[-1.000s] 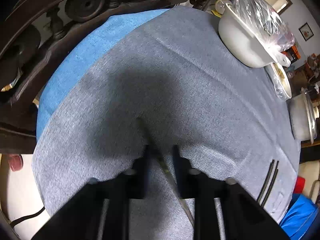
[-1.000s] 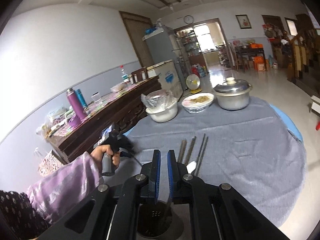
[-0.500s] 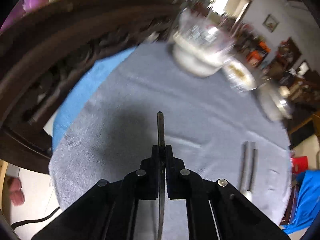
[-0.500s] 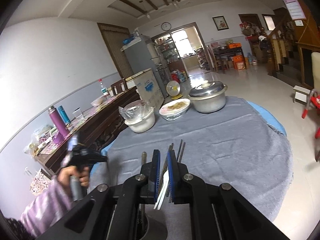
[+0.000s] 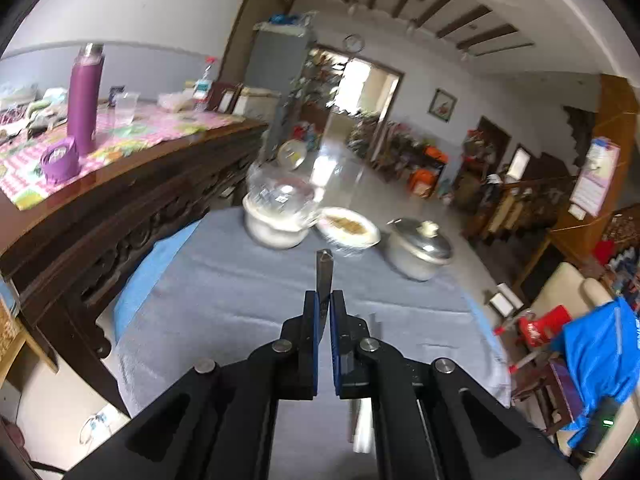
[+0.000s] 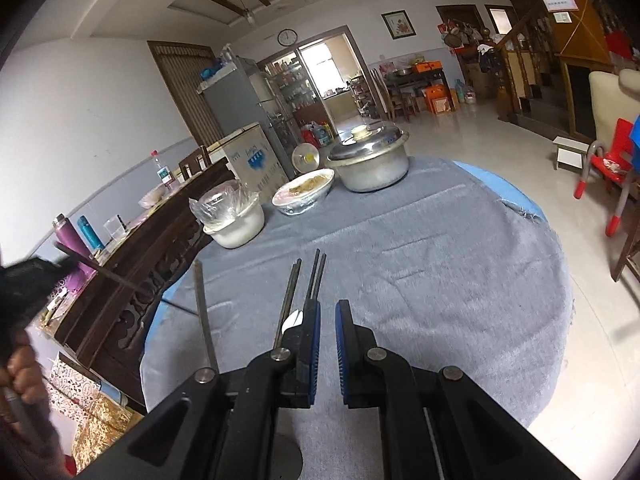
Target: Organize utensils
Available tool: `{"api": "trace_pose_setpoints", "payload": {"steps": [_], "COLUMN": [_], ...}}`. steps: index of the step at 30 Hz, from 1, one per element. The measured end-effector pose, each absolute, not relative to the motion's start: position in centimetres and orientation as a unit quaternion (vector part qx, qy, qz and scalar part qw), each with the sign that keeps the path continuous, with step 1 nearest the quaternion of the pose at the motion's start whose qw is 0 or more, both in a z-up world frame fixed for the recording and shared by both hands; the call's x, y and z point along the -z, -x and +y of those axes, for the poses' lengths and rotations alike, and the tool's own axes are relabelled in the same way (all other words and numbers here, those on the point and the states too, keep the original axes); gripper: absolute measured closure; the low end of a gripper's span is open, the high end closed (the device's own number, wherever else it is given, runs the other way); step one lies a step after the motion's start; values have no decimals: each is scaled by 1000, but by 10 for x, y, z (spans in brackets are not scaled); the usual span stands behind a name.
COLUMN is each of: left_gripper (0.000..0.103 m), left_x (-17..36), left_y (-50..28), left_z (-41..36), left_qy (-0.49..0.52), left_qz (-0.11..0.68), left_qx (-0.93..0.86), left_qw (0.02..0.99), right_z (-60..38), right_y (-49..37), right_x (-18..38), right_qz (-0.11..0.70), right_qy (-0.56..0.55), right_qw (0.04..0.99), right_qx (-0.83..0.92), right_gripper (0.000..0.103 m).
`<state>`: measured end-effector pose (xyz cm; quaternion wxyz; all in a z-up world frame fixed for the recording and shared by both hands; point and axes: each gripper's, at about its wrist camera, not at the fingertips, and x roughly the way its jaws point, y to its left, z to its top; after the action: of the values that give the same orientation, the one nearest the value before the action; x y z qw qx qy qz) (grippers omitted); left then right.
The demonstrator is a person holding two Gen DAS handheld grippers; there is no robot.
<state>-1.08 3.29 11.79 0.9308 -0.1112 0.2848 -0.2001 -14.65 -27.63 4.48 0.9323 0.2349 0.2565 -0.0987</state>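
Observation:
My left gripper (image 5: 324, 298) is shut on a dark chopstick (image 5: 324, 268), whose pointed tip sticks up past the pads, raised above the grey tablecloth (image 5: 224, 292). In the right wrist view the same chopstick (image 6: 108, 274) slants out of the blurred left gripper at the left edge, held by a hand (image 6: 16, 372). My right gripper (image 6: 328, 310) hangs over the cloth, its blue pads nearly together with nothing between them. Ahead of it lie two pairs of chopsticks (image 6: 316, 276) (image 6: 289, 292) and a white spoon (image 6: 295, 317). A single metal stick (image 6: 203, 312) stands at the left.
At the far side of the table stand a white pot with a plastic bag (image 6: 236, 224), a bowl of food (image 6: 304, 192) and a lidded metal pot (image 6: 370, 160). A dark wooden sideboard (image 5: 120, 208) runs along the left. A grey round holder rim (image 6: 286, 456) shows under the right gripper.
The left gripper shut on the chopstick lying on the cloth, then rose and tipped up, so its view now takes in the room. The right gripper sank a little and rolled.

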Motion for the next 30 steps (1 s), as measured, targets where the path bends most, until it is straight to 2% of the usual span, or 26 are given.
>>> {"api": "trace_pose_setpoints", "payload": {"steps": [11, 19, 22, 27, 28, 30], "left_gripper": [98, 98, 98, 98, 98, 98], "left_x": [-162, -164, -151, -92, -76, -41], "left_y": [72, 98, 85, 47, 39, 24], "left_z": [34, 22, 19, 13, 11, 6], "left_qy": [111, 98, 98, 71, 64, 59], "left_qz": [255, 238, 267, 380, 406, 460], "left_qx": [309, 345, 342, 333, 326, 314], "left_qw": [909, 903, 896, 860, 852, 828], "right_z": [-265, -258, -255, -262, -264, -267], "right_y": [144, 141, 143, 144, 143, 142], "right_x": [-44, -44, -44, -40, -38, -34], "right_qz": [261, 266, 266, 276, 278, 284], "right_qy": [-222, -219, -214, -226, -231, -243], "right_qw": [935, 935, 936, 930, 928, 923], "right_qx": [93, 86, 87, 89, 88, 86], "right_gripper": [94, 94, 94, 94, 92, 79]}}
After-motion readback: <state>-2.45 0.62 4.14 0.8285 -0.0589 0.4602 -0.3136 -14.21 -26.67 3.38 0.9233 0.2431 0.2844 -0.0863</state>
